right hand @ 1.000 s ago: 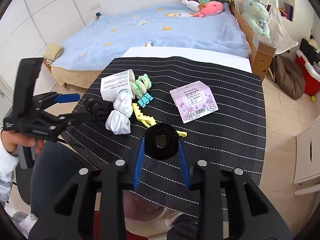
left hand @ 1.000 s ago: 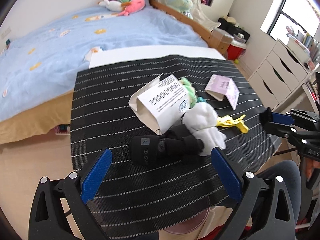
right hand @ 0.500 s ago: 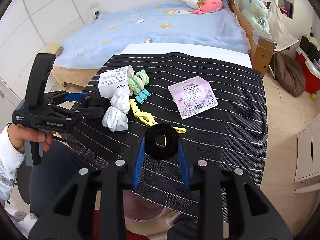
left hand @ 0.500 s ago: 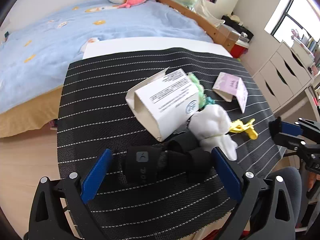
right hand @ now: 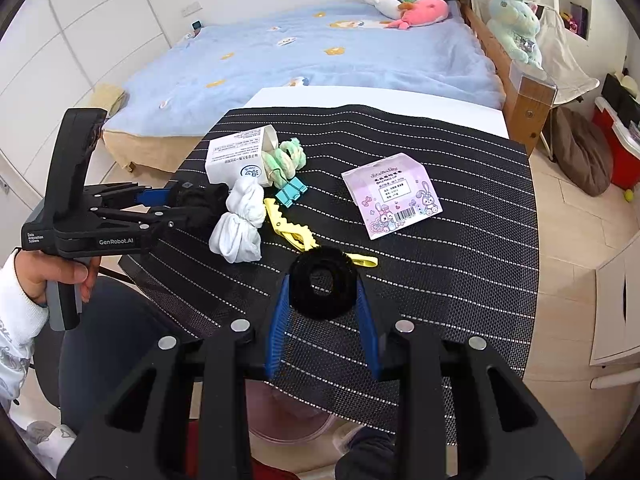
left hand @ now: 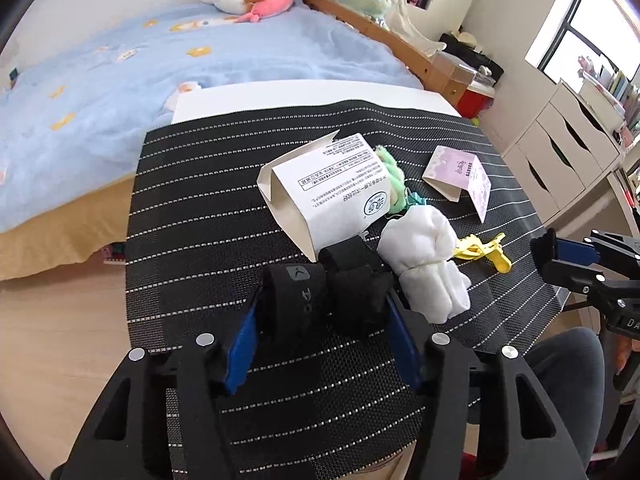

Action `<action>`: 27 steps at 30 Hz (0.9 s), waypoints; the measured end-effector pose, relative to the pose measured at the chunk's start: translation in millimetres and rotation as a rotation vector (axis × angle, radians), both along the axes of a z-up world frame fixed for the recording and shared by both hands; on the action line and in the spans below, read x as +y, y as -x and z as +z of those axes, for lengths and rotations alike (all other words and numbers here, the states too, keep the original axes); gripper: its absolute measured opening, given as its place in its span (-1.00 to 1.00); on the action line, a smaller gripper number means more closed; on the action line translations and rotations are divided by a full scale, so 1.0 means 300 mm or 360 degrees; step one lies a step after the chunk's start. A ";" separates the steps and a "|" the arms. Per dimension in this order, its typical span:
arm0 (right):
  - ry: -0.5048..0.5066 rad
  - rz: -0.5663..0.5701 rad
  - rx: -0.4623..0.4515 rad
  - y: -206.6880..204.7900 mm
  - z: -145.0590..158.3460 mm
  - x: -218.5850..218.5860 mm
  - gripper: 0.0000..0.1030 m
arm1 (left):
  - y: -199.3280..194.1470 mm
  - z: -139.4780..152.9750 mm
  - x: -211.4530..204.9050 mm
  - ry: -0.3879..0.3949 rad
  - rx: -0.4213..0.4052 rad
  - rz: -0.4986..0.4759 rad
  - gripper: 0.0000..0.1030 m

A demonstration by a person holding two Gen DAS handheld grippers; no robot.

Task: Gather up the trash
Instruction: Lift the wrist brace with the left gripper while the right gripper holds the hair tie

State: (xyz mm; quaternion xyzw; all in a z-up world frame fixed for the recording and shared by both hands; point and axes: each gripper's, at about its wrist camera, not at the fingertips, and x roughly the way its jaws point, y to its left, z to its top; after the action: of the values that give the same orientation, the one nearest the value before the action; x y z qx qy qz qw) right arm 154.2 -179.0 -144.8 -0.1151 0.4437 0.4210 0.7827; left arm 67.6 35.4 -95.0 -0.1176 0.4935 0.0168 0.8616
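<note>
Left gripper [left hand: 320,316], jaws just closing, now clamps the black strap bundle [left hand: 324,288] near the desk's [left hand: 208,184] near-left edge. Bundle appears soft, light, compressible; mid-bundle hold suits. Right gripper [right hand: 322,300] grips a black scrunchie [right hand: 323,282].

Each camera rides its own hand-held gripper, looking steeply down and forward, close over the worktop [left hand: 208,216] toward the bed [right hand: 320,60]. Both views share the white box [left hand: 340,188] and the bed beyond it.

Blue-quilted bed [right hand: 320,60], white drawers [left hand: 560,152], bright window [left hand: 580,32]
</note>
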 end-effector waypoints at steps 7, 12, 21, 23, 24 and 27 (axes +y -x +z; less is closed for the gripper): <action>-0.0006 0.0007 -0.0008 0.012 0.012 -0.010 -0.37 | 0.036 0.040 -0.011 0.0001 -0.0051 -0.0011 0.09; -0.0014 0.0009 -0.0017 0.016 0.023 -0.012 -0.37 | 0.067 0.077 -0.024 -0.0014 -0.0084 -0.0027 0.09; -0.0024 0.0008 -0.0022 0.020 0.036 -0.013 -0.37 | 0.099 0.123 -0.024 0.0001 -0.0135 -0.0032 0.09; -0.0026 0.0011 -0.0025 0.025 0.040 -0.013 -0.37 | 0.103 0.138 -0.026 0.0002 -0.0156 -0.0033 0.09; -0.0028 0.0012 -0.0027 0.025 0.043 -0.012 -0.37 | 0.104 0.145 -0.026 0.0003 -0.0165 -0.0033 0.09; -0.0034 0.0009 -0.0029 0.028 0.048 -0.014 -0.37 | 0.107 0.171 -0.024 0.0012 -0.0201 -0.0033 0.09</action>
State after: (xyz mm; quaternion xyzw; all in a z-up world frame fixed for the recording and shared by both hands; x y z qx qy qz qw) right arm 145.8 -183.2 -130.5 -0.1119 0.4317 0.4269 0.7867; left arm 35.5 28.3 -43.6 -0.1165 0.4393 -0.0013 0.8908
